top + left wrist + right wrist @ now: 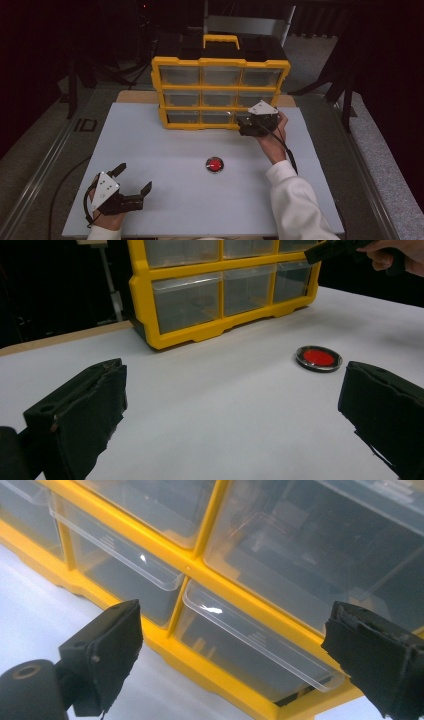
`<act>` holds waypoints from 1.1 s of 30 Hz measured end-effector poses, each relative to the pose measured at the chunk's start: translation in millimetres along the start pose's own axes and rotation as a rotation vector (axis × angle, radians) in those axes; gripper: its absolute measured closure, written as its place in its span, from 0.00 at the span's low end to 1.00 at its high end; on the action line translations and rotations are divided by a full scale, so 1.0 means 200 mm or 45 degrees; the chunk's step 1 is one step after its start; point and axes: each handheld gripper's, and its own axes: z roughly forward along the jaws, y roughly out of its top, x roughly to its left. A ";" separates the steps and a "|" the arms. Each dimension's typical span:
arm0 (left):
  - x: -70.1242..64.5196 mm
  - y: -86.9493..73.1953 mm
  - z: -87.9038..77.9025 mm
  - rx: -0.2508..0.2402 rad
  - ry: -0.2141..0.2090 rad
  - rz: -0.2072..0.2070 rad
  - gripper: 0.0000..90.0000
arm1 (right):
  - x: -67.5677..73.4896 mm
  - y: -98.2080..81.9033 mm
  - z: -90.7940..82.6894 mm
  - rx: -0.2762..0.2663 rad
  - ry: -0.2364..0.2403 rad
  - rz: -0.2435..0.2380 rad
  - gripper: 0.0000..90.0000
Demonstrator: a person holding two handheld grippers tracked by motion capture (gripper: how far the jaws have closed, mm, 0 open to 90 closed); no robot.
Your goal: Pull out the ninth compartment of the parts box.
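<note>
left claw [134, 181] agape, right claw [240, 645] agape

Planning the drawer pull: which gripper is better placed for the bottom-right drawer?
Right. The right gripper is open at the organizer's bottom-right drawer, its lip between the jaws. The left gripper sits open near the table's front edge, far from the drawers.

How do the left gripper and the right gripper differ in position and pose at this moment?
The left gripper sits low at the near left of the white table, far from the yellow drawer organizer; the right gripper is right at its bottom right drawer. The left points toward the red button, the right at the drawers. Both have open fingers holding nothing.
</note>
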 end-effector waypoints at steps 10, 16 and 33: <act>0.00 0.00 0.00 0.004 -0.003 0.000 0.00 | 0.03 -0.01 0.04 0.070 -0.066 -0.107 0.09; 0.00 0.00 0.00 0.003 -0.001 0.000 0.00 | 0.05 -0.01 0.05 0.106 -0.099 -0.187 0.09; 0.00 0.00 0.00 0.003 0.000 -0.003 0.00 | 0.11 -0.02 0.09 0.190 -0.238 -0.476 0.09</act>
